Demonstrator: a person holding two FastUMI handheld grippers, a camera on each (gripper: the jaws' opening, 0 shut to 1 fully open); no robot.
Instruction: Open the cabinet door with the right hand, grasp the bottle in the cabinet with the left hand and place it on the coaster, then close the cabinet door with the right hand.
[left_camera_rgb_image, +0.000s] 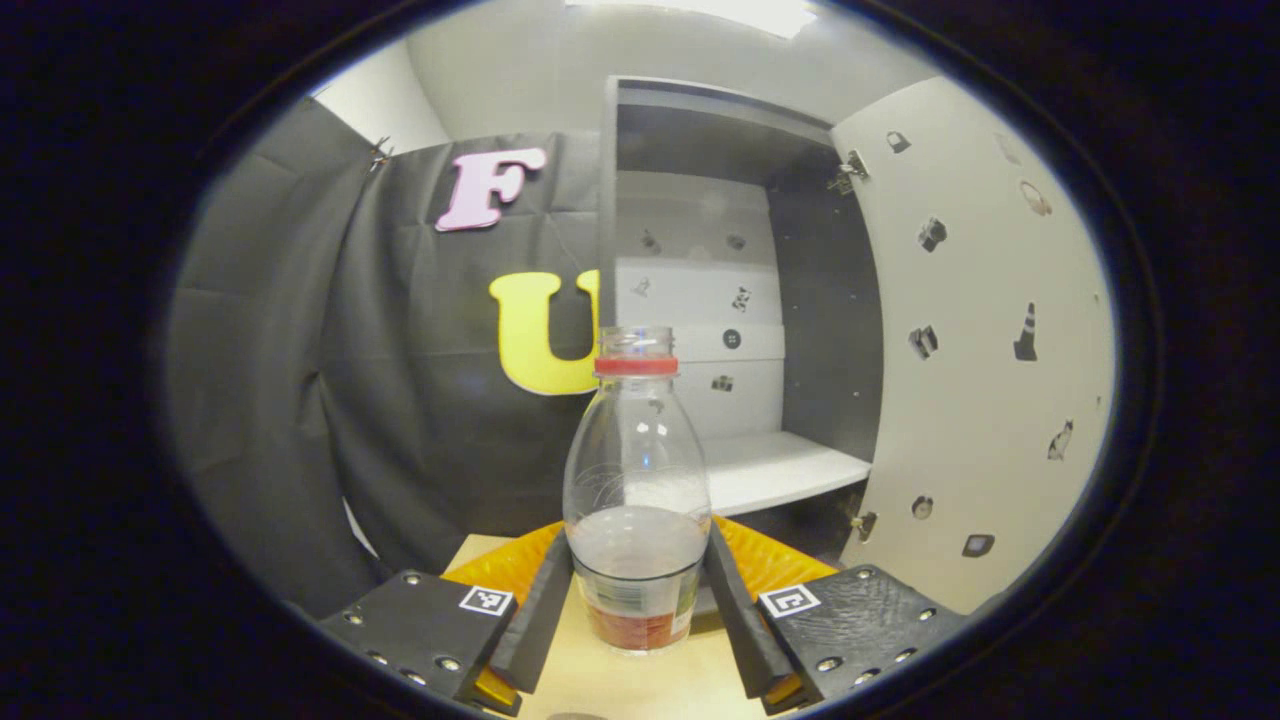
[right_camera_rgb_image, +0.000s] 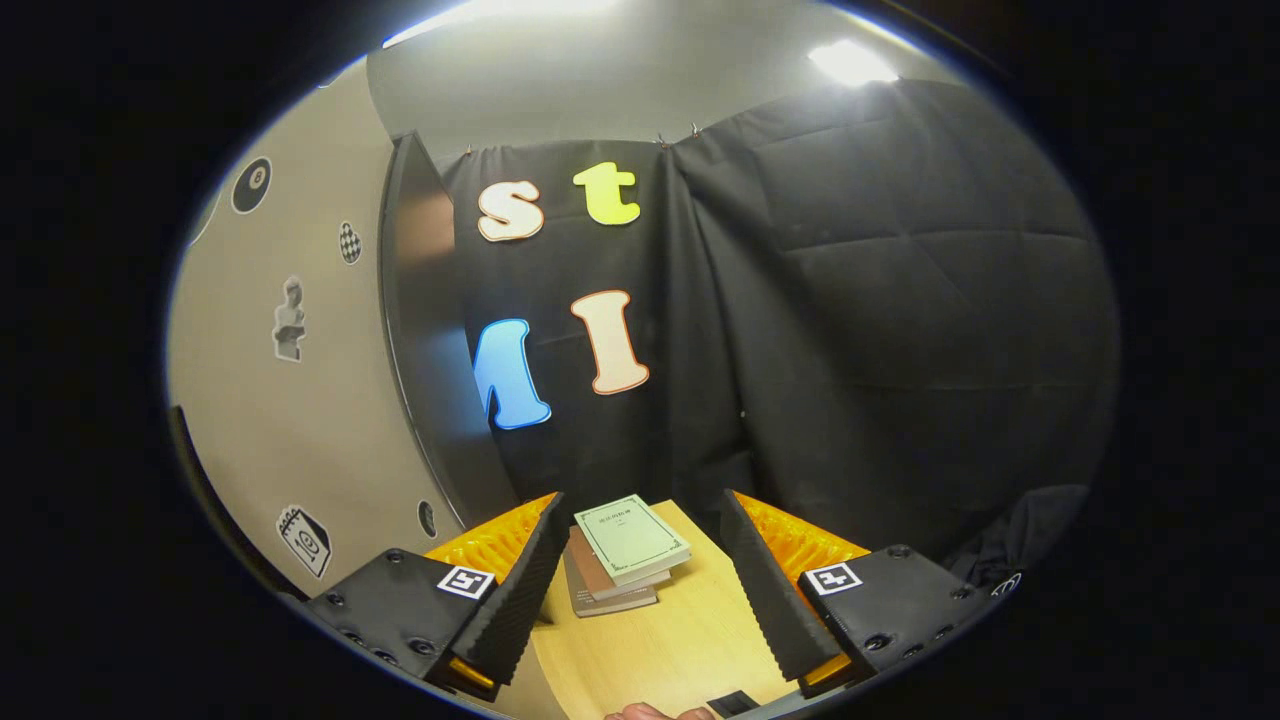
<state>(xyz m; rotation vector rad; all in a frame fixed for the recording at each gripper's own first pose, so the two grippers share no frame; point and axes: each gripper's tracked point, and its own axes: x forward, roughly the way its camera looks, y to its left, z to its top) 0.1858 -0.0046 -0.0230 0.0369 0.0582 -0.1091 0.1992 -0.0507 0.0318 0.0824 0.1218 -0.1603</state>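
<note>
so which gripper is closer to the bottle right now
Left. The left gripper has the bottle between its fingers, which flank its lower body. The right gripper is open, facing a stack of books on the table beside the cabinet door.

One bottle (left_camera_rgb_image: 635, 500), one open cabinet (left_camera_rgb_image: 720, 300), three stacked books (right_camera_rgb_image: 620, 560), two grippers.

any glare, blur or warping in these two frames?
Left gripper view: sharp, small glints on the bottle, cabinet door bowed by fisheye. Right gripper view: ceiling light blown out, books sharp, door edge curved.
</note>
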